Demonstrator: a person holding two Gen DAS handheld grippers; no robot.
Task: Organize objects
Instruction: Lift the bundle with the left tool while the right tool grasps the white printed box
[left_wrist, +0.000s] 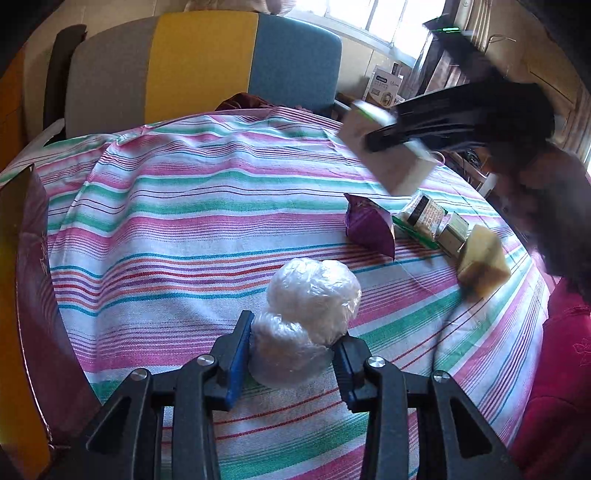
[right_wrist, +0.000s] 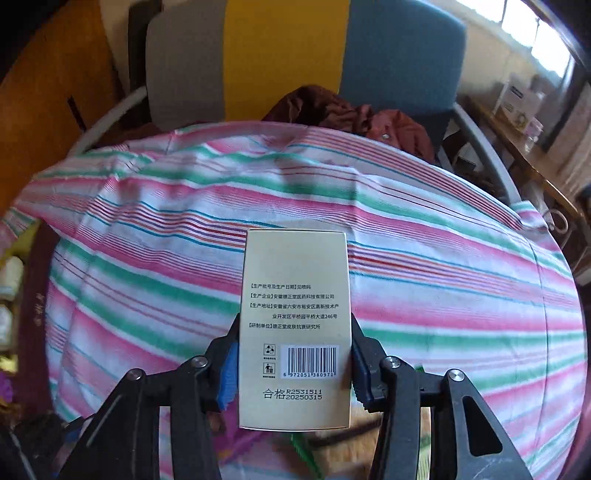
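the right gripper (right_wrist: 294, 354) is clamped on a cream box (right_wrist: 294, 325), jaws pressing its two long side faces near the barcode end. the box's long axis runs straight forward from the jaws, so most of its length sticks out ahead of the grip, printed face up toward the camera. in the left wrist view the same box (left_wrist: 384, 155) hangs blurred in the air above the far right part of the counter (left_wrist: 177, 229), clear of the striped cloth.

the left gripper (left_wrist: 291, 350) sits low over the cloth with a clear plastic bundle (left_wrist: 306, 314) between its jaws. the bundle is two lumps, the nearer one in the gap and the bigger one beyond it, so its length also runs forward. both pads look to touch the near lump, though whether they squeeze it or only flank it i cannot tell.

under and just right of the raised box lies a row of small things: a purple packet (left_wrist: 369, 229), a green-edged carton (left_wrist: 424, 218) and a tan block (left_wrist: 484, 262), close together along a line slanting toward the near right. the right hand is the nearer one to that row, and my guess is the box belongs with it; since it juts forward, setting it down would mean lowering the far end toward the open spot beside the packet.
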